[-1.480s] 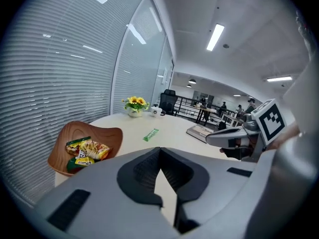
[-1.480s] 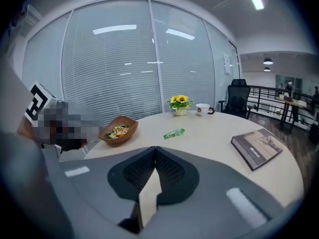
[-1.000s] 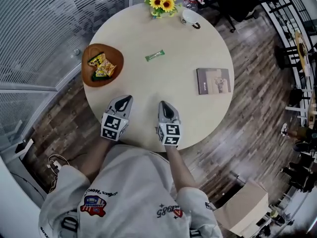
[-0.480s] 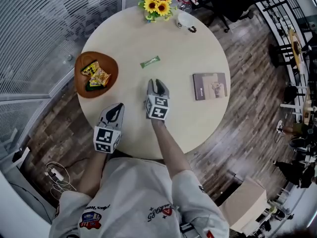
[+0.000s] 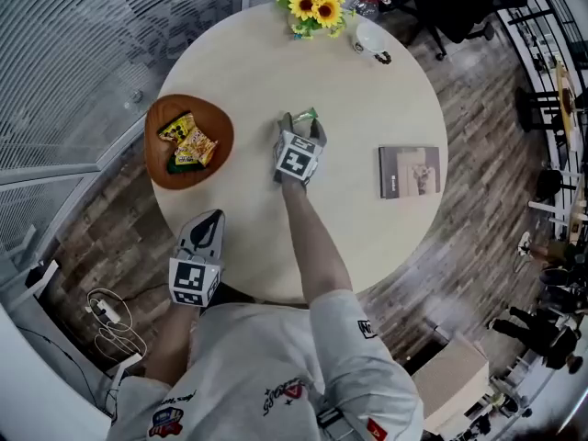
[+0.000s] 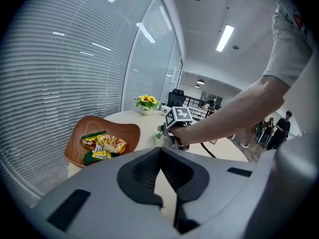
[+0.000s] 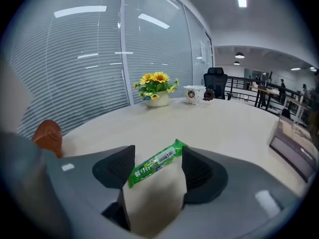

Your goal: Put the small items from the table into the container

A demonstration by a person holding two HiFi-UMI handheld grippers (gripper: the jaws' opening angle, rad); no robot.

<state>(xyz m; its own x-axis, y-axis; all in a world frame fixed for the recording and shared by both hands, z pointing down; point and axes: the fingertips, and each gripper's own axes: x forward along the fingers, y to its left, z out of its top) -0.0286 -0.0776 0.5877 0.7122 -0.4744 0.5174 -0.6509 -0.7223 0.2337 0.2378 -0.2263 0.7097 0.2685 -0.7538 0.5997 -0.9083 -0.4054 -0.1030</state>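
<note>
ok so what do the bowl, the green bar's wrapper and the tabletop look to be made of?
Bowl: probably wood, warm brown with faint grain streaks and a satin sheen; could be a wood-look moulding.
Green bar wrapper: thin glossy plastic film, with a crimped end and a printed barcode.
Tabletop: smooth, pale beige, matte, no grain; likely laminate.

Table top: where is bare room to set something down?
Bare: the far-left stretch between wooden bowl and sunflowers; the near patch between right forearm and booklet. Crowded: the middle, where the right gripper's opening jaws flank the green snack bar, and the bowl, holding packets.
</note>
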